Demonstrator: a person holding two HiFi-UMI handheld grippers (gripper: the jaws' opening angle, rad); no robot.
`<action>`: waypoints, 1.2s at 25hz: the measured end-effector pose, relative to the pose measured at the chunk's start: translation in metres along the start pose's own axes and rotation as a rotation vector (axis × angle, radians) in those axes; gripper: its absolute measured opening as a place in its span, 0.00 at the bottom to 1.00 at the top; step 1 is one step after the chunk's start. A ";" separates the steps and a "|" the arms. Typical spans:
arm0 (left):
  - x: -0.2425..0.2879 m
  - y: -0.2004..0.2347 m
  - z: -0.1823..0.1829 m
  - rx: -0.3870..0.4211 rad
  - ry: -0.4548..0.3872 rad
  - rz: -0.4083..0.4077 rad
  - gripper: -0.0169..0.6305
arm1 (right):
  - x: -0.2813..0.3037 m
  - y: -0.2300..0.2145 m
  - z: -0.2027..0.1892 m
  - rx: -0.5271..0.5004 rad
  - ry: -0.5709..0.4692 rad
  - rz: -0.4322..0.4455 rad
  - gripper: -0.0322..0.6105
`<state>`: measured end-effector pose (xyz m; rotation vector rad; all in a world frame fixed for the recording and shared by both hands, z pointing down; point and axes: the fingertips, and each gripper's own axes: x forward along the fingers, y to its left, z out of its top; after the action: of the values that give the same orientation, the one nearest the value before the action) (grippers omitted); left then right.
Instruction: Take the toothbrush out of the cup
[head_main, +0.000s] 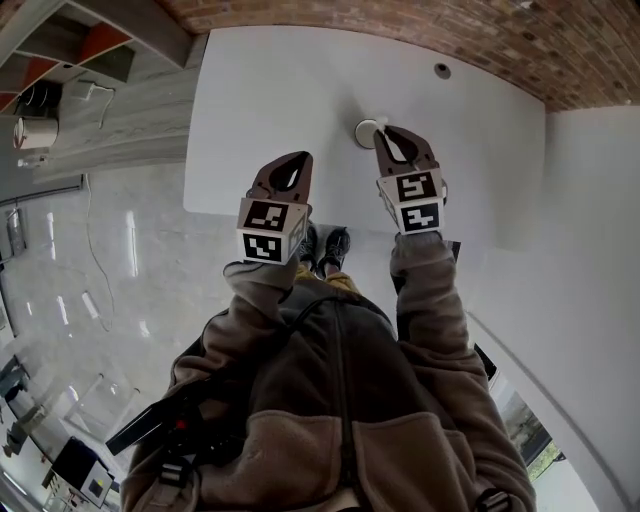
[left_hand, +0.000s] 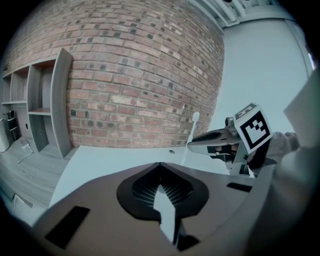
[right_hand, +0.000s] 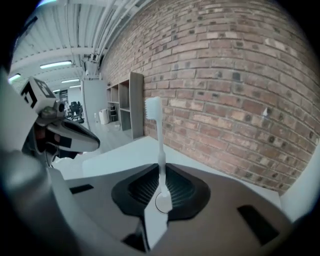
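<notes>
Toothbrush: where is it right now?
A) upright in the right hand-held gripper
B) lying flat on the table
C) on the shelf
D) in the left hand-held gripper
A: the right gripper view shows the toothbrush standing up, bristles on top, between the closed jaws of the right hand-held gripper. The left hand-held gripper is shut on nothing.

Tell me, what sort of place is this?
Probably an indoor lab or studio rather than a home: a bare brick wall, a plain white table against it, open grey shelving and strip lights overhead.
</notes>
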<state>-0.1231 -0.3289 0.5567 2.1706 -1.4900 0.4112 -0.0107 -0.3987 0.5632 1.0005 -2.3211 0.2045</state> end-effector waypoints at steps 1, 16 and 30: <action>-0.003 -0.004 0.013 0.010 -0.030 -0.002 0.03 | -0.012 -0.001 0.011 0.009 -0.032 -0.019 0.12; -0.071 -0.072 0.167 0.159 -0.367 -0.075 0.03 | -0.158 -0.007 0.130 0.106 -0.334 -0.133 0.12; -0.111 -0.094 0.243 0.257 -0.543 -0.067 0.03 | -0.219 -0.022 0.191 0.038 -0.502 -0.185 0.12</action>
<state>-0.0807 -0.3444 0.2769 2.6760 -1.7027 -0.0244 0.0343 -0.3492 0.2793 1.4065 -2.6486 -0.0898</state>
